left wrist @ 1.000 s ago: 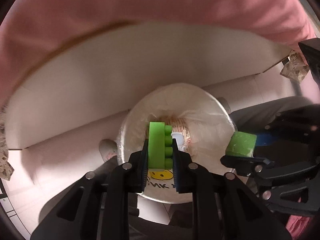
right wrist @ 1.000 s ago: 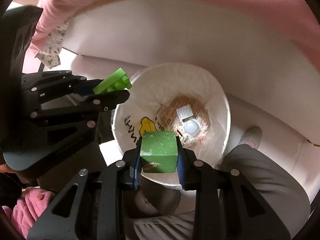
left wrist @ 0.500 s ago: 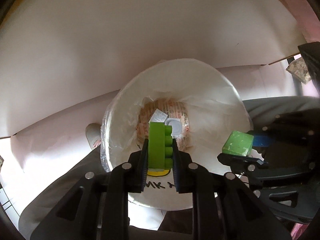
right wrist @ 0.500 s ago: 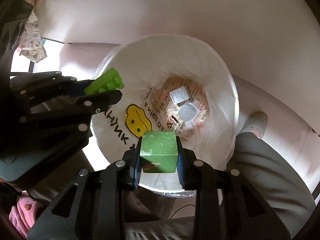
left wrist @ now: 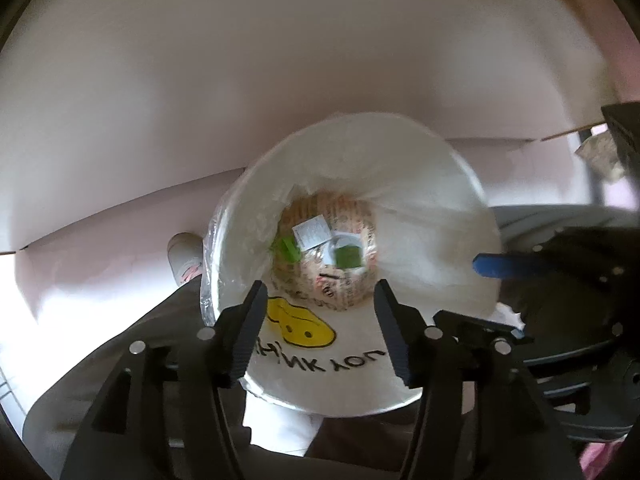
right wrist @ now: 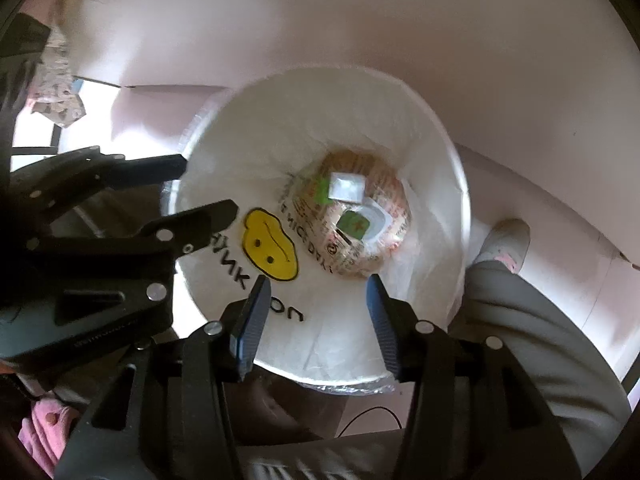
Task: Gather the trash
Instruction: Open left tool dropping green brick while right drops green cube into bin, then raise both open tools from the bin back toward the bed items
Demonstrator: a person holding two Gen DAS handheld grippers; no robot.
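Note:
A white bin (left wrist: 452, 184) (right wrist: 436, 128) lined with a plastic bag bearing a yellow smiley sits below both grippers. At its bottom lie a green toy brick (left wrist: 289, 249) (right wrist: 321, 192), a green cube (left wrist: 347, 258) (right wrist: 352, 225), a white packet (left wrist: 311, 232) (right wrist: 346, 186) and a clear cup lid on printed wrapping. My left gripper (left wrist: 320, 308) hangs over the bin mouth, its jaws opening with nothing between them. My right gripper (right wrist: 316, 300) hovers over the bin's near rim, jaws also opening and empty. The left gripper (right wrist: 200, 188) shows at the left of the right wrist view.
A white board or table underside (left wrist: 240, 80) curves above the bin. A person's grey trouser legs (right wrist: 532, 340) and a light shoe (right wrist: 506, 240) stand beside the bin. Pink fabric (right wrist: 40, 432) lies at the lower left. A patterned cloth (right wrist: 56, 80) hangs at the upper left.
Both grippers have gone from shut to open. The green brick left the left gripper and the green cube left the right one; both now lie at the bin's bottom. Both views sank closer to the bin.

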